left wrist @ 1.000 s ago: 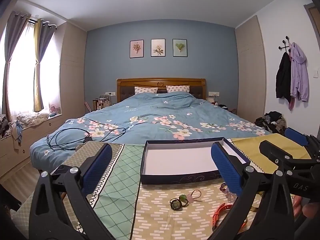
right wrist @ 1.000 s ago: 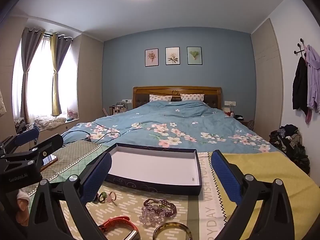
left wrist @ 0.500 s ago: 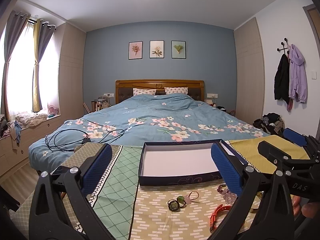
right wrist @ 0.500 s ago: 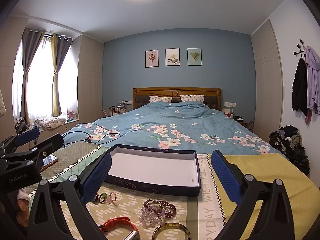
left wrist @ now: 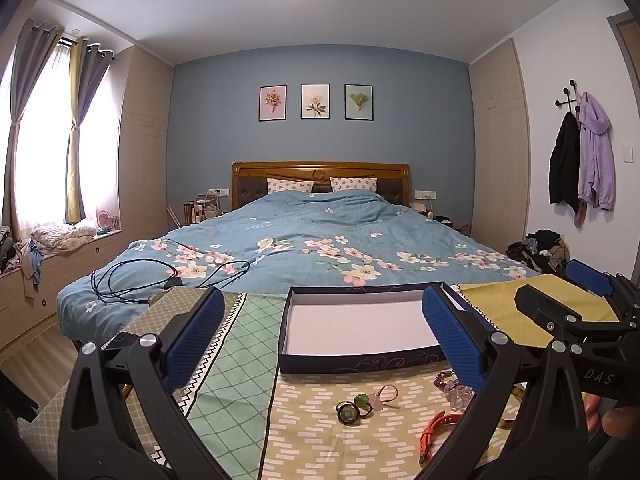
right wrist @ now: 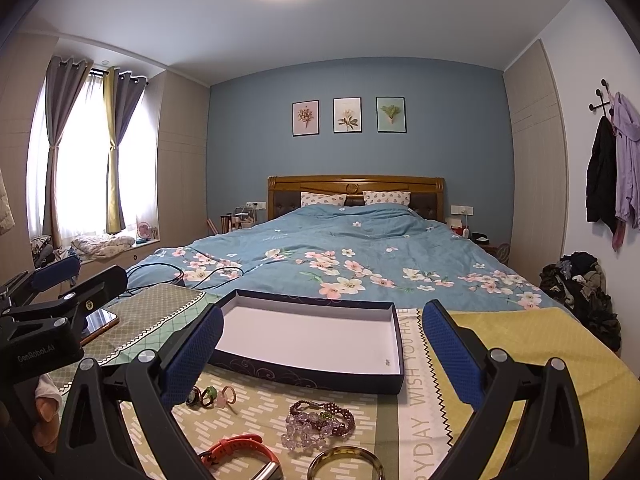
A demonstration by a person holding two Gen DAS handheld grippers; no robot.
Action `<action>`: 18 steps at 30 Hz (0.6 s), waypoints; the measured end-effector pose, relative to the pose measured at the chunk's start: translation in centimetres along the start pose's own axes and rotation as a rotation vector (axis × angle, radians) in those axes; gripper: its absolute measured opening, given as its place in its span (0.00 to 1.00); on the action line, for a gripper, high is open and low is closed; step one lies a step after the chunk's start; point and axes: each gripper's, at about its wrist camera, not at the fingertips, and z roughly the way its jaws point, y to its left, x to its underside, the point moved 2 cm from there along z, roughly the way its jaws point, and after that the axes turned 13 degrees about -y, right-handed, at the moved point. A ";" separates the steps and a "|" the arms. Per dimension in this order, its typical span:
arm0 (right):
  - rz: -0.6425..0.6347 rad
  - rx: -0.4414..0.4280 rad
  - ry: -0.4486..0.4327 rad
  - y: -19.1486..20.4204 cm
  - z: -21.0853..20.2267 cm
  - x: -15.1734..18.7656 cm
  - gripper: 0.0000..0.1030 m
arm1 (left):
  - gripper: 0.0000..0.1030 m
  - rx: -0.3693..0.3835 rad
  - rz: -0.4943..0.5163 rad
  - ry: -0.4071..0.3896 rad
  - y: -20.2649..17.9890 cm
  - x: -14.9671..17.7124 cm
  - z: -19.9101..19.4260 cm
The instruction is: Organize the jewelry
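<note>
Tools both wide open, nothing gripped. Left tool [left wrist: 324, 336] hangs above the patterned cloth [left wrist: 236, 364] at the foot of the bed [left wrist: 320, 240], pads well apart, framing the box. Right tool [right wrist: 322, 354] same posture, pads spread either side of the box's front edge.

Box [right wrist: 316, 340]: shallow, dark blue, white inside, open top, sits on the cloth ahead of both tools. Inside looks bare except for a tiny speck near the front right corner in the right wrist view, too small to identify.

Jewelry all on the cloth, in front of the box, outside it:
- rings [left wrist: 354, 408], small cluster with green and pink stones, also in the right wrist view [right wrist: 210, 394] partly behind the left pad
- beaded bracelets [right wrist: 320, 424], purple and dark red, tangled together; in the left wrist view mostly hidden behind the right pad
- orange watch band [right wrist: 240, 450], near the bottom edge, just beside the beads
- bangle [right wrist: 346, 464], amber-toned, cut off by the frame bottom

Other tool visible from each camera: right one at the right edge of the left view, left one at the left edge of the right view. Phone [right wrist: 98, 320] lies on the cloth under the left tool's body. Black cable [left wrist: 152, 276] is coiled on the duvet.
</note>
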 end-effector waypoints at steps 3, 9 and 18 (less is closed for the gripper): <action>0.001 -0.002 0.000 0.0 0.0 0.0 0.93 | 0.95 -0.001 -0.001 0.000 0.0 0.0 0.1; 0.003 -0.005 0.002 0.1 0.2 0.1 0.93 | 0.95 -0.002 -0.001 -0.001 0.1 0.0 0.1; 0.010 -0.006 0.004 -0.1 0.2 0.4 0.93 | 0.95 -0.002 -0.004 -0.003 0.1 0.1 0.0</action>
